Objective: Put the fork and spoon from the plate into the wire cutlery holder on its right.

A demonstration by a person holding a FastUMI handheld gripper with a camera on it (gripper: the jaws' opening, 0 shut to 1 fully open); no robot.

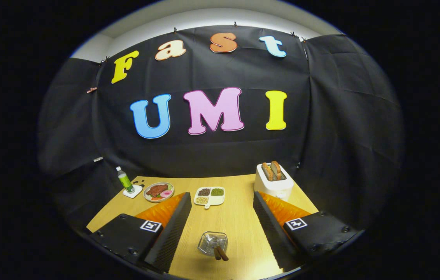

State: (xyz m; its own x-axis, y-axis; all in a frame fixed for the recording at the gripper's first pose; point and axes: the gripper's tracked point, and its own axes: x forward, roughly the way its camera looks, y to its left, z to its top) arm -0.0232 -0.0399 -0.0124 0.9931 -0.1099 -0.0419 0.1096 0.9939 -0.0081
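The gripper (221, 227) hung above the wooden desk (239, 229) with its fingers (173, 225) spread wide and gripping nothing. Between them, near their base, stood the wire cutlery holder (212, 243) with two brown handles (220, 253) poking out of it, probably the fork and spoon. Beyond the fingers lay a divided white dish (210, 195) of beans, a plate of food (158, 191), a green bottle (125, 180) on a coaster and a white toaster (273, 181) holding bread.

No legible text found. Each side of the tool (220, 233) carries a square black-and-white marker (150, 226); the bottle (125, 180) label beyond is too small to read.
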